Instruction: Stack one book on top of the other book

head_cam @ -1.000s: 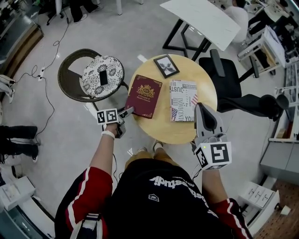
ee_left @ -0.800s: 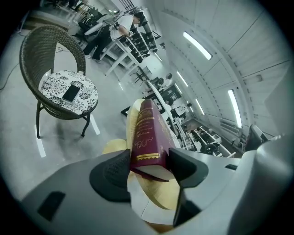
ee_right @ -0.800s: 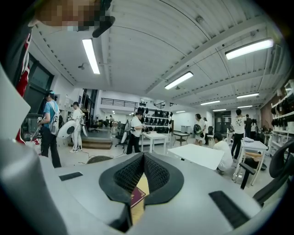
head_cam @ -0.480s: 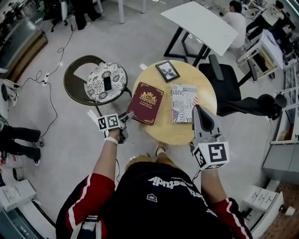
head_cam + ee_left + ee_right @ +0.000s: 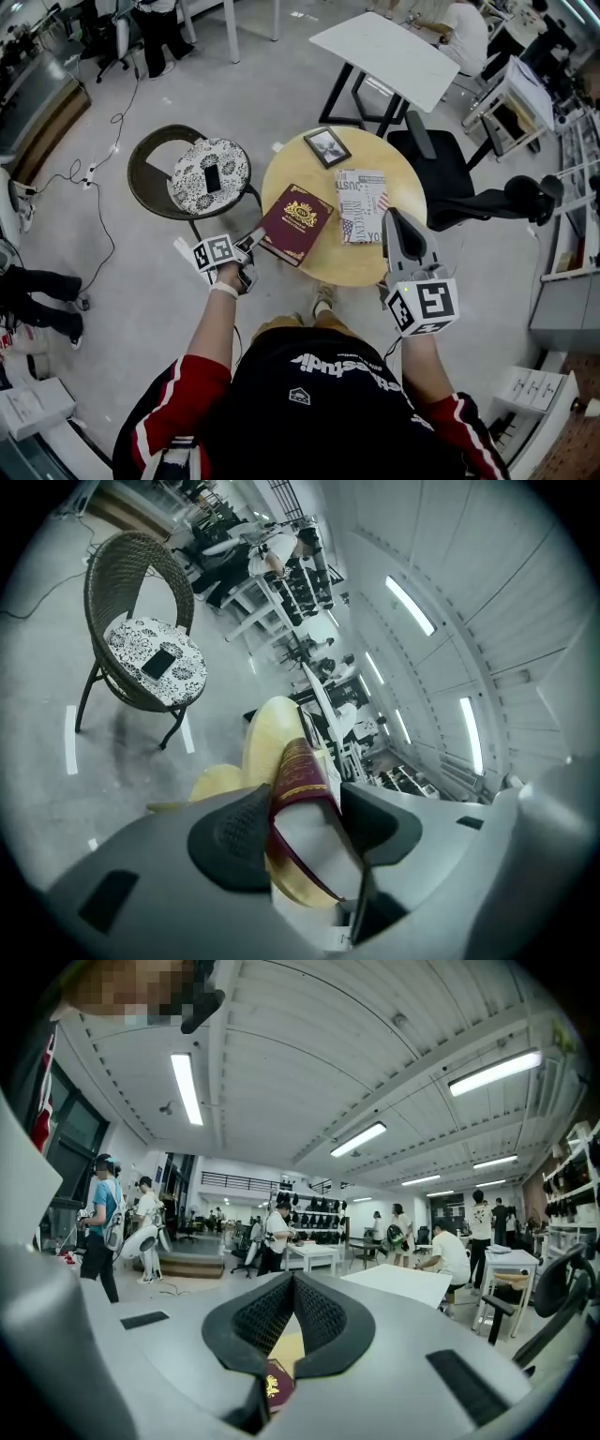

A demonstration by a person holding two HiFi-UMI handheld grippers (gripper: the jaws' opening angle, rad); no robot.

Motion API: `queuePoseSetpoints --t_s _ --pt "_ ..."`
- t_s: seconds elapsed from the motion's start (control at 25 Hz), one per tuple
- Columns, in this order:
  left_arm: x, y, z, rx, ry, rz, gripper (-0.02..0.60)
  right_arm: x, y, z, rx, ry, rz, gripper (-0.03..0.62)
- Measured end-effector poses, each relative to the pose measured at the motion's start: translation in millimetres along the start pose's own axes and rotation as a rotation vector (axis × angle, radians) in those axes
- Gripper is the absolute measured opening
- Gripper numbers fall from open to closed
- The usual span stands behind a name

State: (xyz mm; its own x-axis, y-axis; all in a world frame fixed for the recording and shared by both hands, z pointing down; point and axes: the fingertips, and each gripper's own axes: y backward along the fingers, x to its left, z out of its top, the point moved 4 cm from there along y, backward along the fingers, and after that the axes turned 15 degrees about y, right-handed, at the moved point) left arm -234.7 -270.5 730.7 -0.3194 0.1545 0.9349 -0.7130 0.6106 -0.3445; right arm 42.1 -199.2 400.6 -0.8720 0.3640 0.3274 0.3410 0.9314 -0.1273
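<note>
Two books lie on the round table (image 5: 375, 267) of pale, smooth wood. The maroon book (image 5: 300, 221) is a hardback with a gold crest stamped on its cloth-like cover. It sits at the table's near left edge, and its near corner is now clamped in the left gripper (image 5: 255, 241). A second ago that corner only jutted past the rim with the gripper's tips beside it. Since then the jaws have been closing. In the left gripper view the ribbed black pads press on the cover from both sides, with white page edges showing between them and the book tilted up off the wood. It also lies a little more askew than before.

The second book (image 5: 362, 204), white and printed with bold lettering and flag patterns, lies flat just to the right, apart from the first and unmoved. The right gripper (image 5: 392, 216) hangs over the table's near right edge as it did earlier. It is clenched on nothing, and its textured pads meet at the tips.

Farther back stands a small black picture frame (image 5: 328, 146). Left of the table is a dark wicker chair (image 5: 150, 155) with a round floral cushion (image 5: 192, 173) carrying a black phone (image 5: 212, 176).
</note>
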Motion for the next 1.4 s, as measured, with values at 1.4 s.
queuePoseSetpoints --t_s 1.4 --pt "-78 2 17 -0.114 0.075 -0.175 0.238 0 36 28 -0.021 0.019 -0.06 0.026"
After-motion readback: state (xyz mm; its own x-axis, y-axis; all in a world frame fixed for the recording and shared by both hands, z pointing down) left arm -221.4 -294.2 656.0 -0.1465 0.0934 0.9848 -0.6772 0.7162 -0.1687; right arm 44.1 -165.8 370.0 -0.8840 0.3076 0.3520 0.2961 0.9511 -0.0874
